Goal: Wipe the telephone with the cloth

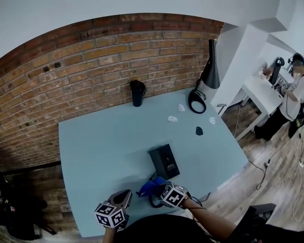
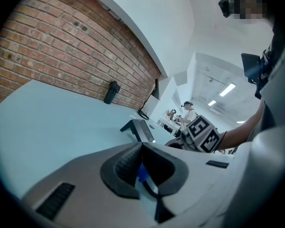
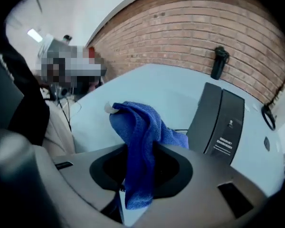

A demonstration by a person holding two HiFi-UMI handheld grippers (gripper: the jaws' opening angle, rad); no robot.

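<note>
Grip check, right side first: the right hand-held gripper (image 3: 141, 170) is pinching the blue cloth (image 3: 135, 122) between its jaws. One fold is running down through them and the rest is heaping up loose above the tips. The left hand-held gripper (image 2: 141, 167) is sitting with its jaws drawn together on nothing from the table. A blue sliver is showing in the slit, and I am not able to say what it is. Both are hovering at the near edge of the table (image 1: 101, 140).

The telephone (image 3: 222, 120) is standing just beyond the cloth, a dark slab tilted up on its base and apart from both tools. By my reading, wiping is not yet begun.

Risks I am noting:
- The cloth is being held by a thin fold only, so dragging it over the slab may pull it out of the jaws.
- The telephone is looking light and nothing is bracing it, so a firm stroke may shove or tip it.
- A thin cable (image 3: 180, 130) is lying beside the telephone, and the loose cloth could catch on it.
- The tumbler (image 1: 137, 92) and lamp (image 1: 211, 67) are standing well apart, so I am ruling them out.
</note>
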